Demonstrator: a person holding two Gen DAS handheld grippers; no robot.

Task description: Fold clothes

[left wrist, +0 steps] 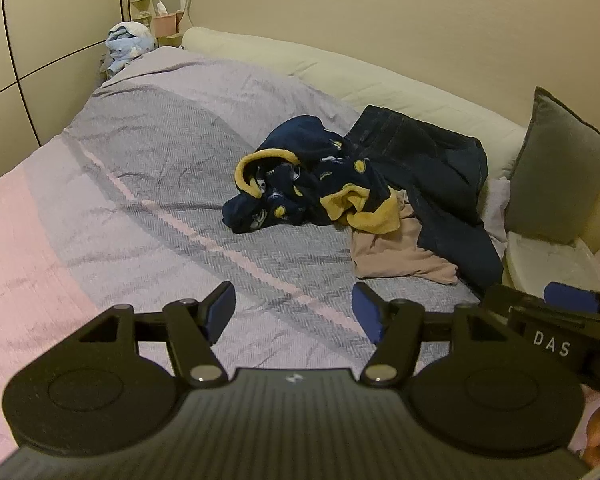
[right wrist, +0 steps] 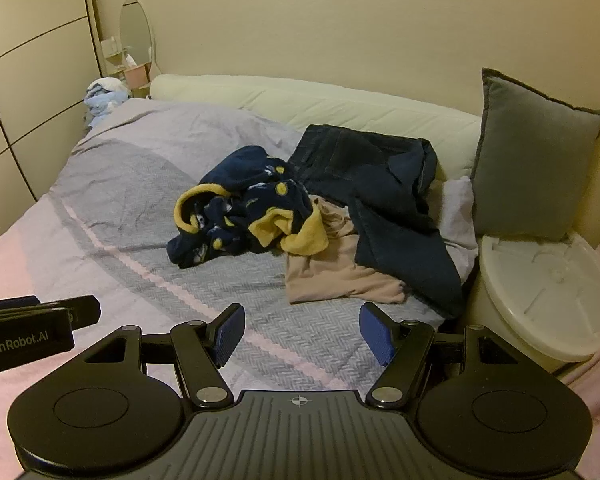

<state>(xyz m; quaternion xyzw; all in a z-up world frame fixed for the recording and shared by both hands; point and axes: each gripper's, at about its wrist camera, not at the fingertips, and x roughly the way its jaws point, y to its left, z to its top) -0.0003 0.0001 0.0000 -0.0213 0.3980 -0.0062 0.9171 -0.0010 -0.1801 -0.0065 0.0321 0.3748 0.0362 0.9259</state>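
A heap of clothes lies on the bed's right side: a crumpled navy garment with yellow trim, dark jeans behind it against the headboard, and a beige garment underneath. My left gripper hovers open over the bedspread, well short of the heap. Beside it, my right gripper also stands open with nothing between its blue pads, just in front of the beige garment. Part of the right gripper shows in the left wrist view.
A grey-and-pink bedspread covers the bed. A cream headboard runs along the back. A grey cushion and a white round lid sit at the right. A bundle of light-blue laundry lies at the far corner.
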